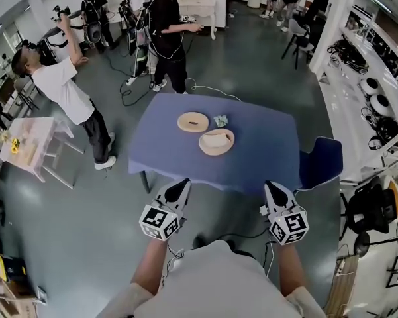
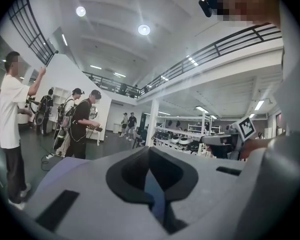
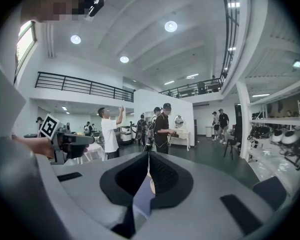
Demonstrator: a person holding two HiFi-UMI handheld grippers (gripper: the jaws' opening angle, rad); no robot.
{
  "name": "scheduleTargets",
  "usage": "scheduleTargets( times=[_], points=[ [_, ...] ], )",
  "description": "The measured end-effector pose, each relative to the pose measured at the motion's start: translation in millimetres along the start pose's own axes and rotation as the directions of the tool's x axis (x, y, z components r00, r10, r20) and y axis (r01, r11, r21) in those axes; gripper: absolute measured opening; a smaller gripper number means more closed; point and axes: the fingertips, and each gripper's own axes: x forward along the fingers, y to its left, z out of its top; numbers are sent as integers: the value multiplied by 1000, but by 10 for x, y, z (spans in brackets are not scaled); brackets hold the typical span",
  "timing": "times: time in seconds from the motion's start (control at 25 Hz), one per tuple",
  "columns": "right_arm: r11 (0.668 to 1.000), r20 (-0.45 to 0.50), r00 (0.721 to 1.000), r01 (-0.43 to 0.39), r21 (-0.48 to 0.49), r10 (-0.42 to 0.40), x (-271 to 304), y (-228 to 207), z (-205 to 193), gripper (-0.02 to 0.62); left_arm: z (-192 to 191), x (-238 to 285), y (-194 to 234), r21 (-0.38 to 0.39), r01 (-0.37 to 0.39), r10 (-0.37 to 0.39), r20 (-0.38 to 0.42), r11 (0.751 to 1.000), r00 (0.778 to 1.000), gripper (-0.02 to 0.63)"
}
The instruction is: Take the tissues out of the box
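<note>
A round wooden tissue box (image 1: 193, 121) with a slot in its top lies on the blue-clothed table (image 1: 258, 158). Beside it is a round wooden dish (image 1: 216, 142) holding something white, and a small crumpled wad (image 1: 220, 120) sits between them at the back. My left gripper (image 1: 179, 189) and right gripper (image 1: 273, 189) hover side by side short of the table's front edge, well apart from the box. Both point up and forward, so their own views show the hall. The left gripper's (image 2: 149, 149) jaws meet with nothing between them, and so do the right gripper's (image 3: 149, 154).
A blue chair (image 1: 322, 161) stands at the table's right corner. Several people stand beyond the table, one in a white shirt (image 1: 65, 90) at the left. A pink side table (image 1: 28, 146) is at far left, shelves (image 1: 377, 105) run along the right, and cables (image 1: 136, 88) lie on the floor.
</note>
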Motion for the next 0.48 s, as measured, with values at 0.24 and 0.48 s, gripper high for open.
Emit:
scheduleTargets(
  times=[0.24, 0.48],
  points=[
    [1000, -12, 1000, 2, -3, -2, 4, 87, -57, 32, -65, -64, 18, -8, 7, -7, -5, 1000, 1000, 8],
    [1000, -6, 1000, 18, 2, -18, 56, 253, -56, 34, -87, -152, 126, -9, 29, -29, -9, 1000, 1000, 8]
  ],
)
